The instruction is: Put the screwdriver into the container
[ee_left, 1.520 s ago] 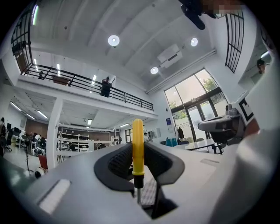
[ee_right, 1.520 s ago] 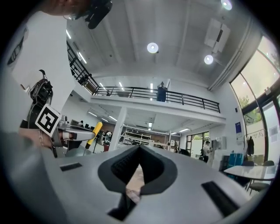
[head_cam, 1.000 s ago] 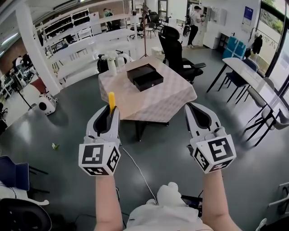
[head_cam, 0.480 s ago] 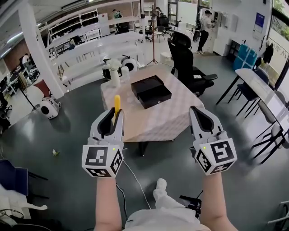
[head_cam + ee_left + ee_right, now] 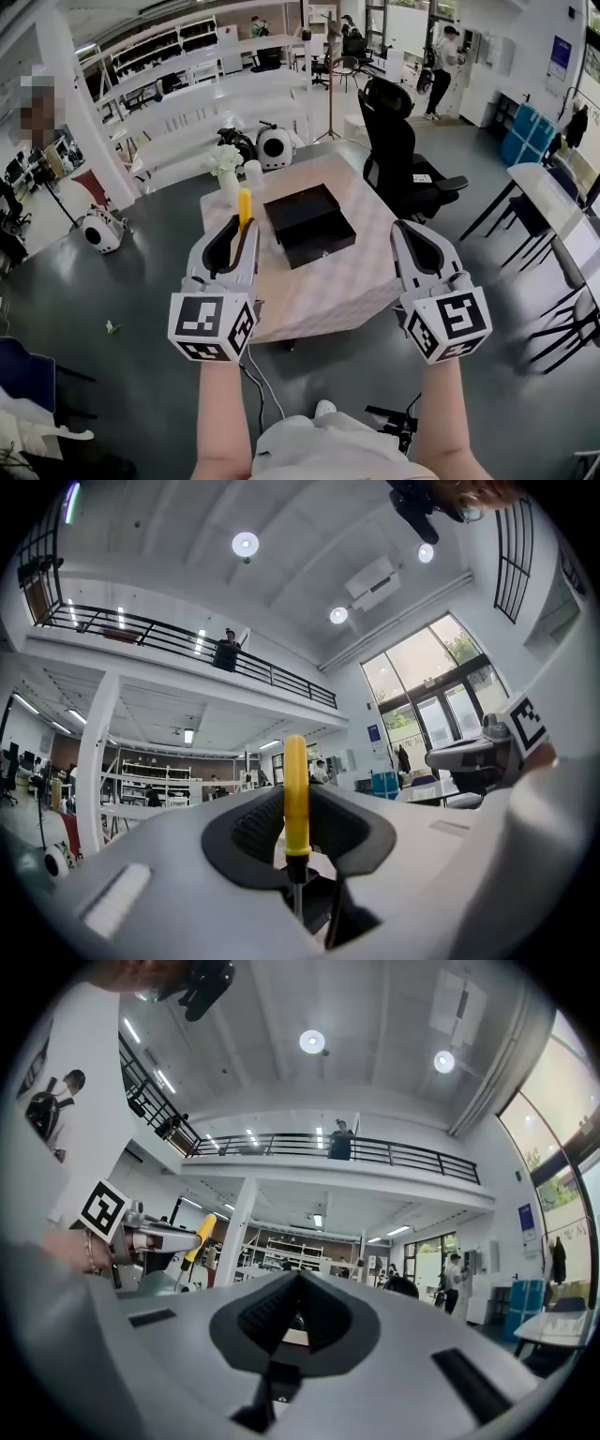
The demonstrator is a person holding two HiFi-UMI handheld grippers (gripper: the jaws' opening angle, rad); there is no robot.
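Both held level: left claw [image 5: 234, 232] clamps upright screwdriver [image 5: 245, 205], right claw [image 5: 406, 232] closed, empty.

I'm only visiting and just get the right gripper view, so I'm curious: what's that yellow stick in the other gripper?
Observer: A screwdriver, yellow handle upward, its metal shaft clamped in the left gripper.
Operator: Where does it go?
Observer: Into an open black container on the table ahead, seen from the head view.
Operator: Anything else there?
Observer: A white vase of flowers at the table's far left corner.
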